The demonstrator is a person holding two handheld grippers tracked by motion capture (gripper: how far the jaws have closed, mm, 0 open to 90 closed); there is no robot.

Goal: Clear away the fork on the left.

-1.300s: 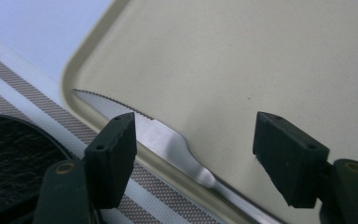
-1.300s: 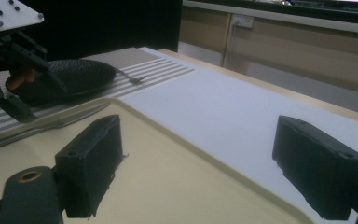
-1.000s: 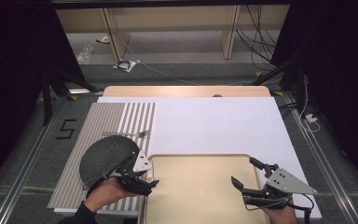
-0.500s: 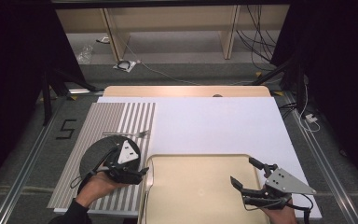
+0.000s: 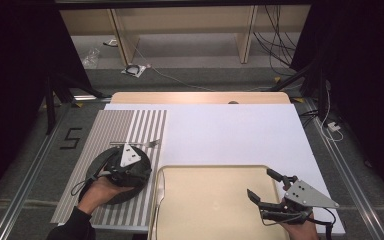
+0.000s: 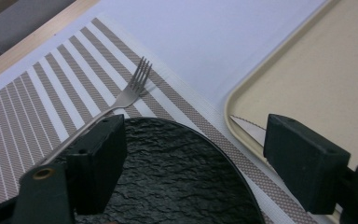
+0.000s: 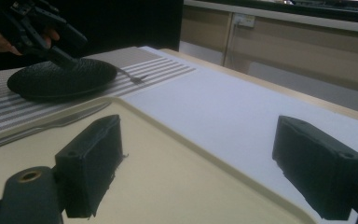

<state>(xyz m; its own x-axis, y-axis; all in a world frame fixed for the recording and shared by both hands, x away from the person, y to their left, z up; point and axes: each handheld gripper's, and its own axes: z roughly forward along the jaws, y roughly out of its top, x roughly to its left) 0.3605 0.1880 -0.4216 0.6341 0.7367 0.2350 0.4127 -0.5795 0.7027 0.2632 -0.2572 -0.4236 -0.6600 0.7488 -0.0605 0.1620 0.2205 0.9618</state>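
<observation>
A black textured plate (image 5: 111, 192) lies on the striped placemat (image 5: 130, 125) at the left. My left gripper (image 5: 132, 167) hovers over that plate (image 6: 177, 177), jaws open and holding nothing. Just beyond the plate's far rim lies a metal fork (image 5: 139, 144), its tines (image 6: 139, 77) pointing toward the white sheet. A beige tray (image 5: 215, 200) sits at the front centre, with a knife (image 5: 160, 187) along its left edge. Over the tray's right part my right gripper (image 5: 260, 182) stands open and empty (image 7: 200, 158). In the right gripper view the plate (image 7: 60, 77) and the knife (image 7: 51, 125) lie at the left.
A white sheet (image 5: 230, 132) covers the table's middle and right. The wooden table edge (image 5: 200, 97) runs along the back. Beyond it are shelf legs and cables on the floor (image 5: 135, 70). Dark curtains stand at both sides.
My left gripper has moved from the tray's left edge, left and away, to above the black plate. The right gripper has stayed put.
</observation>
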